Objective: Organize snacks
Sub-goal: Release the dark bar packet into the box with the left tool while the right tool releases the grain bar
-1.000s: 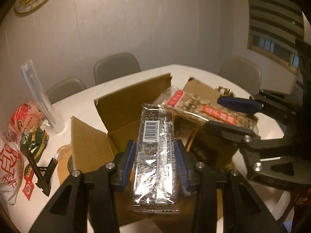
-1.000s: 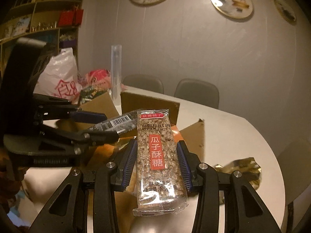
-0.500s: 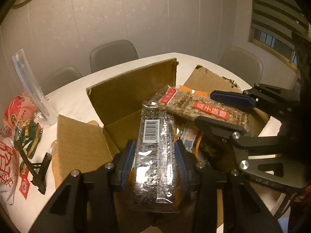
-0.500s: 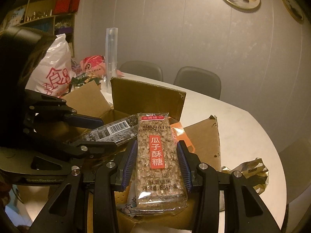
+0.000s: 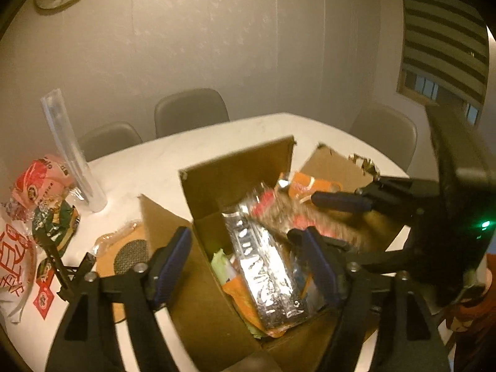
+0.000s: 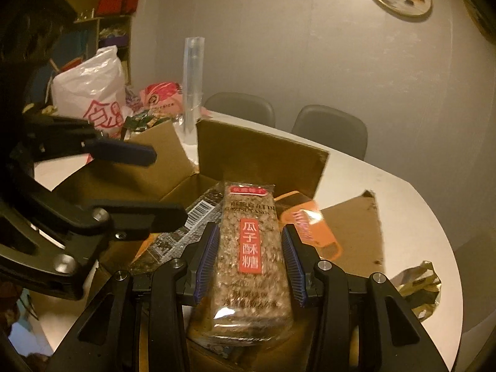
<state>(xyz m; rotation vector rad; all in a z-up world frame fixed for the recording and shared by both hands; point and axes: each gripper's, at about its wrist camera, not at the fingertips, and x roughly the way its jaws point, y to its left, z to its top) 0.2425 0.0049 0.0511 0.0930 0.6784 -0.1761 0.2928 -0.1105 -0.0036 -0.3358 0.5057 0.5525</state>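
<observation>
Inside the cardboard box (image 5: 217, 303), a dark sesame bar (image 5: 263, 266) in clear wrap lies slanted on top of other snack packs, an orange packet (image 5: 302, 186) showing at the far end. Its barcode end (image 6: 198, 212) shows in the right view beside the second bar. The left claw (image 5: 248, 263) stands over the box with its jaws just spread wide; the dark bar lies between them, clear of both blue pads (image 5: 172, 262). The right claw (image 6: 249, 257) is closed on a seed brittle bar (image 6: 248, 254) with a red label, held above the open box (image 6: 260, 158). The box sits on a white round desk (image 5: 148, 167). Farther left on the desk are a clear tall tube (image 5: 73, 155), a pink snack bag (image 5: 40, 183) and a white plastic bag (image 6: 90, 93). Crumpled gold foil (image 6: 415, 282) lies at the right.
</observation>
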